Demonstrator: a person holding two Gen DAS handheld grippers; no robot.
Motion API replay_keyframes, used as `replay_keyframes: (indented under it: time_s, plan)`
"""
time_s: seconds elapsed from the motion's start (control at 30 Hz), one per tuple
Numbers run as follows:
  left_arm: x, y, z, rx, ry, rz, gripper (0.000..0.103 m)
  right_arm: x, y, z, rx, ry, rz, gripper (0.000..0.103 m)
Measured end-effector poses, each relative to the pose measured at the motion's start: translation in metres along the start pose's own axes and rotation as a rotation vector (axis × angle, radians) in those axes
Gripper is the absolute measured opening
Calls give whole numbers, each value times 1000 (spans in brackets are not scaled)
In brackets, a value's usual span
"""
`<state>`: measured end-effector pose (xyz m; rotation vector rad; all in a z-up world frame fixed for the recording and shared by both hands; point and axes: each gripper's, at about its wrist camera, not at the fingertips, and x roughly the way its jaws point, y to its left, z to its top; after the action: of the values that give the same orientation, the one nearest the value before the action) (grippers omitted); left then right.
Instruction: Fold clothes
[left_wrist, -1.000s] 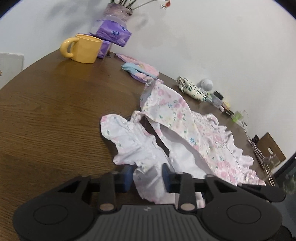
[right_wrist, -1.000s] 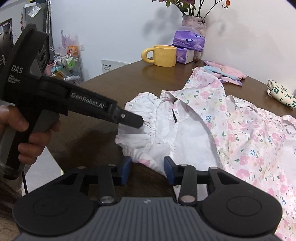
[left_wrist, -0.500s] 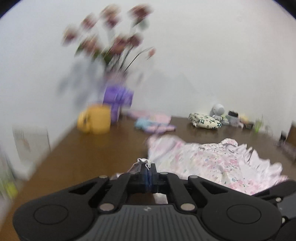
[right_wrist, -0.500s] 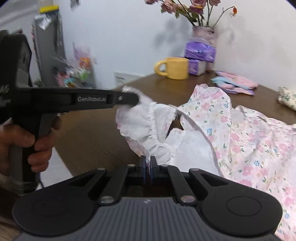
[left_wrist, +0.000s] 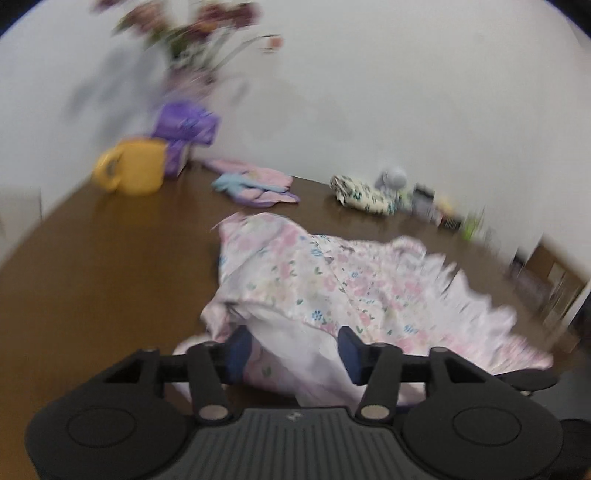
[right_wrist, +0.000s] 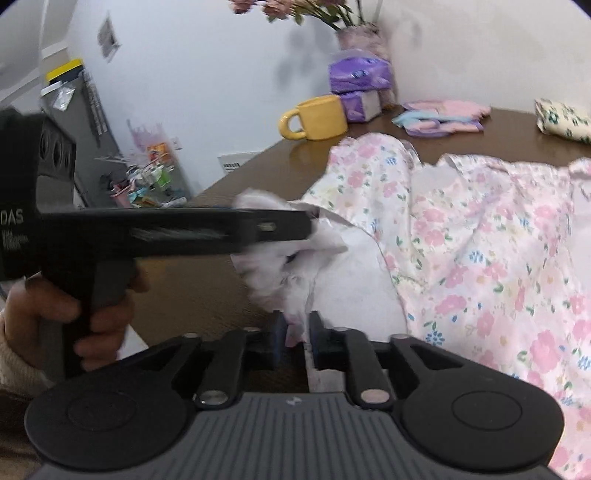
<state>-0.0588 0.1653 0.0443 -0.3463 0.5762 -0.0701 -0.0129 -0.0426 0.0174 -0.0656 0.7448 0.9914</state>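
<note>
A pink floral dress (left_wrist: 332, 280) with white ruffled edges lies crumpled on the brown wooden table (left_wrist: 92, 280); it also shows in the right wrist view (right_wrist: 480, 240). My left gripper (left_wrist: 291, 347) is open, its pads apart with the white ruffled fabric lying between them. In the right wrist view the left gripper (right_wrist: 310, 225) reaches in from the left, its tip against the ruffle. My right gripper (right_wrist: 297, 332) has its pads slightly apart with a strip of white ruffle (right_wrist: 291, 291) hanging between them.
A yellow mug (left_wrist: 133, 171), purple tissue packs (left_wrist: 186, 125) and a flower vase stand at the far corner. Folded pink and blue cloths (left_wrist: 255, 184) and a cream floral bundle (left_wrist: 360, 194) lie near the wall. Small clutter lines the far right edge.
Both grippers closed on the ruffle and lifted it. Now the left gripper has opened and let the fabric drop, and the right pads have parted a little. The dress top has been folded over.
</note>
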Motion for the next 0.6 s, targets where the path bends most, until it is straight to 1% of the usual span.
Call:
replay_keyframes:
  time_s: [0.03, 0.07, 0.17, 0.27, 0.37, 0.43, 0.6]
  plan:
    - [-5, 10, -1, -54, 10, -17, 54, -4, 1, 0, -12, -10, -4, 33]
    - [-10, 21, -2, -108, 20, -33, 54, -8, 2, 0, -24, -19, -8, 36]
    - [-9, 37, -1, -213, 43, -57, 54, -19, -1, 2, -30, -31, -41, 38]
    - [-5, 50, 0, -311, 62, -79, 54, -26, -11, 0, 2, -37, -77, 39]
    - [9, 55, 2, -382, 55, -45, 54, -36, -26, -2, 44, -41, -133, 41]
    - [15, 57, 4, -436, 33, -26, 54, -41, -39, -3, 76, -46, -174, 41]
    - [24, 61, 10, -525, 0, 53, 54, -54, -75, -6, 160, -69, -255, 43]
